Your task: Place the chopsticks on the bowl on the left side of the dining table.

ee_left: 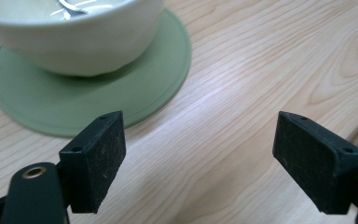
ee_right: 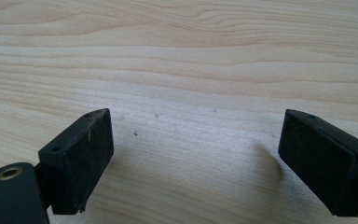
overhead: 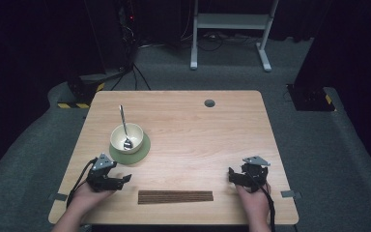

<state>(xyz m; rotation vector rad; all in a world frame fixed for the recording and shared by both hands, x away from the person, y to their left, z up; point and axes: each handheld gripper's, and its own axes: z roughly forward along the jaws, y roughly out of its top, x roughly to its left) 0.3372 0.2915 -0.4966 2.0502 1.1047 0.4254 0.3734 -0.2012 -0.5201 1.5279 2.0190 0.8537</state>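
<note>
Fingers (ee_right: 84,158) apart over bare wooden table (ee_right: 191,56)

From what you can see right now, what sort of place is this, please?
Probably a lab or studio set up for recording, not a home. A lone wooden table stands on grey carpet with dark surroundings, cables and equipment behind it, and black-and-yellow hazard tape on the floor.

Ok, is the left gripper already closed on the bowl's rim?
No, the left gripper stands open over bare table, short of the bowl.
</note>
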